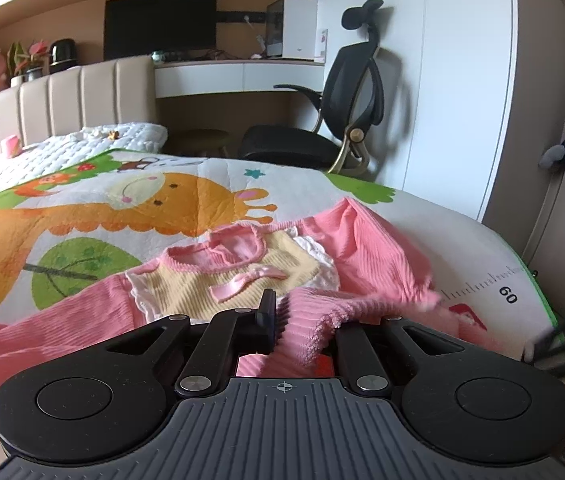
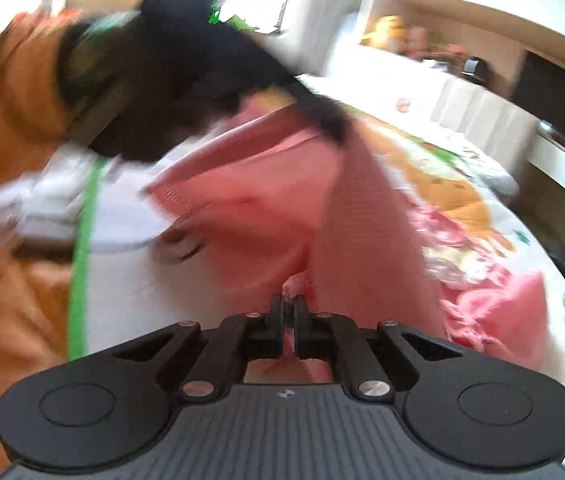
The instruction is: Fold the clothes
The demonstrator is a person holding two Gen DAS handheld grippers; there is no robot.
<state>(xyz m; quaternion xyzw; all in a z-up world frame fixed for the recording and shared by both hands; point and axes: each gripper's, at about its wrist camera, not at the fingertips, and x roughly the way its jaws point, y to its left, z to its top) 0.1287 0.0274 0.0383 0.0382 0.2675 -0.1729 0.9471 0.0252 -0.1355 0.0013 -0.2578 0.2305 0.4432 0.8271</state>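
Both grippers were clamped on the pink garment (image 1: 242, 276): the left gripper (image 1: 278, 312) had its jaws pinched on a fuzzy pink edge at the near side, and the right gripper (image 2: 289, 312) had narrowed onto a pink fold that rose taut in front of it. The garment lay rumpled on the cartoon bedspread (image 1: 82, 208), its yellow bib and bow facing up. The step looked like lifting one side to begin a fold. Next, the raised edge needed carrying across the body and laying flat, with the left holding its corner steady.
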